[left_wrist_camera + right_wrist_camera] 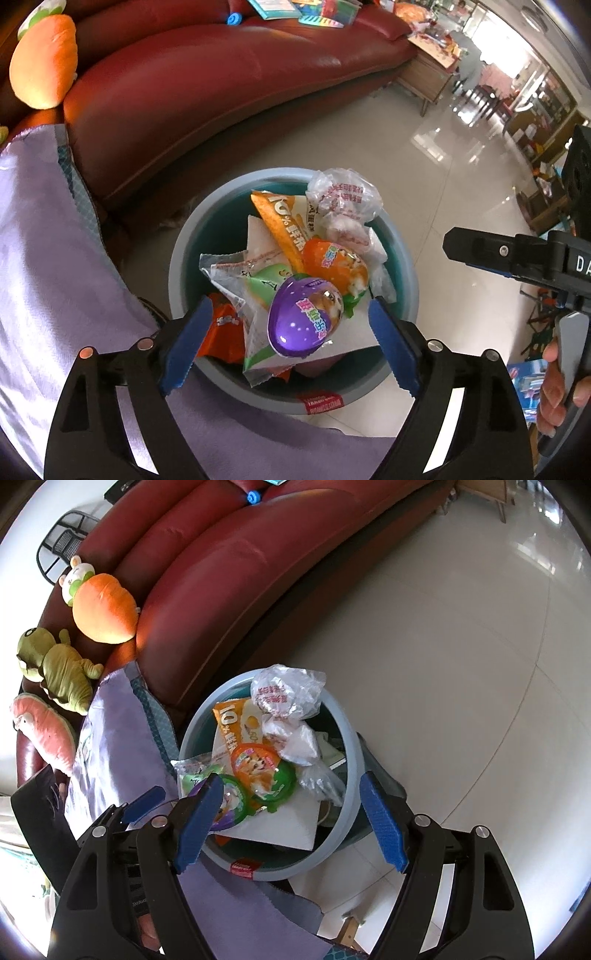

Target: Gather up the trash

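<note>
A glossy purple egg-shaped capsule (303, 316), long axis running lower left to upper right, lies atop wrappers and an orange capsule (334, 264) in the round blue bin (184, 236) at frame centre, between the released, empty fingers of the left gripper (290, 345); the right gripper (290, 821) likewise gapes.

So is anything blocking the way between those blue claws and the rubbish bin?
Nothing visible does. Both the left gripper and right gripper hang open right above the bin, which is heaped with wrappers; the purple egg capsule lies on top between the left fingers, not gripped.
</note>
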{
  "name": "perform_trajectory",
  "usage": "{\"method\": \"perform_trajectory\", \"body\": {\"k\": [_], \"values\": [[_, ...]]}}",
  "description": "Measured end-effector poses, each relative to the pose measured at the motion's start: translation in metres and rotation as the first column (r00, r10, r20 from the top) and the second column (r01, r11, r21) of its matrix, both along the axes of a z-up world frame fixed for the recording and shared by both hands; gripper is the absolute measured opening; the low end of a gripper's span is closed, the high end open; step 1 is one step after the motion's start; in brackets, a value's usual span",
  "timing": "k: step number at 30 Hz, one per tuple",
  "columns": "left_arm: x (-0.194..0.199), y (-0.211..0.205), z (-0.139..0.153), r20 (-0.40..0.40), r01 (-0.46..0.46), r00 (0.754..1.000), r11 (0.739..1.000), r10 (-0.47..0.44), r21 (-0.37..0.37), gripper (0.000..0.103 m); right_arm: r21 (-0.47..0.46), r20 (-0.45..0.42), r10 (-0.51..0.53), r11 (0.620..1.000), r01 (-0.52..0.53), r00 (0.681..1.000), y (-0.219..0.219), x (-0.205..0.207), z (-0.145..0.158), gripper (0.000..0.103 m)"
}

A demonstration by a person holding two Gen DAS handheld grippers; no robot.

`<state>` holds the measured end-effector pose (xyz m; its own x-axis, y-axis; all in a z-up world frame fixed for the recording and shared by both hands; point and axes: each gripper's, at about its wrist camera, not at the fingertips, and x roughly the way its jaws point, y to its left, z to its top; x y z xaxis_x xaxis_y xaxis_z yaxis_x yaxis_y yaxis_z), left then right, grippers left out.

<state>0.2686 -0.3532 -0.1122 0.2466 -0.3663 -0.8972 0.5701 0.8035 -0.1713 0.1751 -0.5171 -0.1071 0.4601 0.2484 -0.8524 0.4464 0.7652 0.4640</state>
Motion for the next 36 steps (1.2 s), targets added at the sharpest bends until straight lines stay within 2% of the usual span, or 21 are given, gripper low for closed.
{"method": "perform_trajectory", "body": {"k": [8,16,21,27,36], "values": [[-0.016,0.017,0.020,0.032,-0.016,0.999,1.000,0.017,-0.013,0.092,-0.006,0.013,-0.004,1.000,0.004,1.000,0.008,-0.012,0.015,0.079],[-0.043,0.056,0.045,0.044,-0.060,0.997,0.998,0.061,-0.023,0.093,-0.033,0.046,0.031,0.999,-0.030,0.998,0.029,-0.039,0.041,0.093],[-0.067,0.085,0.062,0.107,-0.101,0.989,0.995,0.100,0.001,0.099,-0.109,0.041,0.076,0.992,-0.071,0.996,0.050,-0.060,0.056,0.096],[-0.093,0.119,0.070,0.114,-0.151,0.983,0.988,0.146,0.037,0.099,-0.160,0.031,0.121,0.980,-0.114,0.992,0.077,-0.087,0.068,0.096],[-0.129,0.166,0.078,0.117,-0.206,0.972,0.978,0.204,0.007,0.099,-0.252,0.028,0.204,0.949,-0.191,0.979,0.124,-0.115,0.085,0.096]]}}
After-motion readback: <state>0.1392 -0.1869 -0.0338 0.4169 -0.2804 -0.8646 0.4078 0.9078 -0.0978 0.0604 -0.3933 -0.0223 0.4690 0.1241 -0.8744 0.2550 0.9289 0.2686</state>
